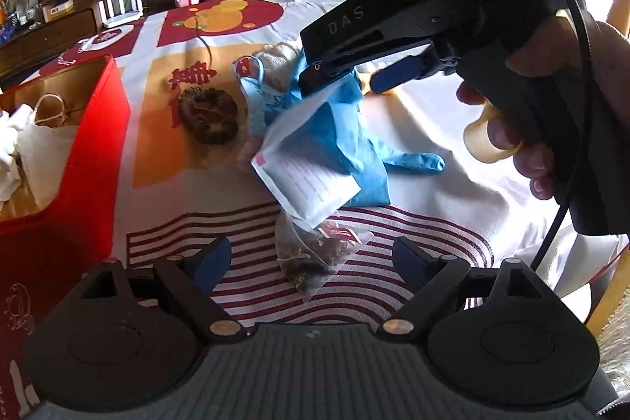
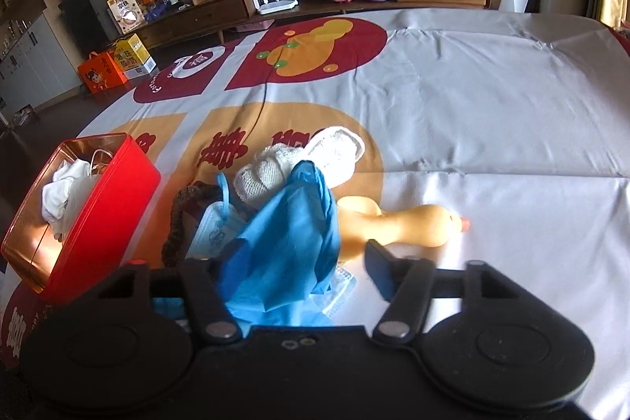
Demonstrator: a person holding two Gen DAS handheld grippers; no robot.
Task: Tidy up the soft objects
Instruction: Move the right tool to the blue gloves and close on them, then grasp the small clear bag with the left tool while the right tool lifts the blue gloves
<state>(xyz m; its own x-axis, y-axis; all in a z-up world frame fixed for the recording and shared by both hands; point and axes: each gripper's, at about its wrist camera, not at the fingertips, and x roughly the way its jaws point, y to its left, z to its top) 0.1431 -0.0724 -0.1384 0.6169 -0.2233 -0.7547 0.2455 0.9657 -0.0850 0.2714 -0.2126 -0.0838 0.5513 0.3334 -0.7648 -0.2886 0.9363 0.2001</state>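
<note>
In the left wrist view my left gripper point(image 1: 313, 262) is open just above the striped cloth, with a mesh tea bag point(image 1: 319, 258) lying between its fingers, untouched. A white paper sachet point(image 1: 307, 180) leans on a blue rubber glove point(image 1: 354, 148) just beyond. My right gripper point(image 1: 346, 77), held by a hand, reaches down onto the pile. In the right wrist view the right gripper point(image 2: 307, 258) is half open around the bunched blue glove point(image 2: 291, 235); the left pad touches it, the right pad stands apart.
A red tin box point(image 2: 98, 207) holding white cloth stands at the left. The pile also has a blue face mask point(image 2: 216, 227), a brown scrunchie point(image 1: 208, 121), a white knit piece point(image 2: 264, 180), a white slipper point(image 2: 338, 148) and a yellow rubber duck point(image 2: 413, 219).
</note>
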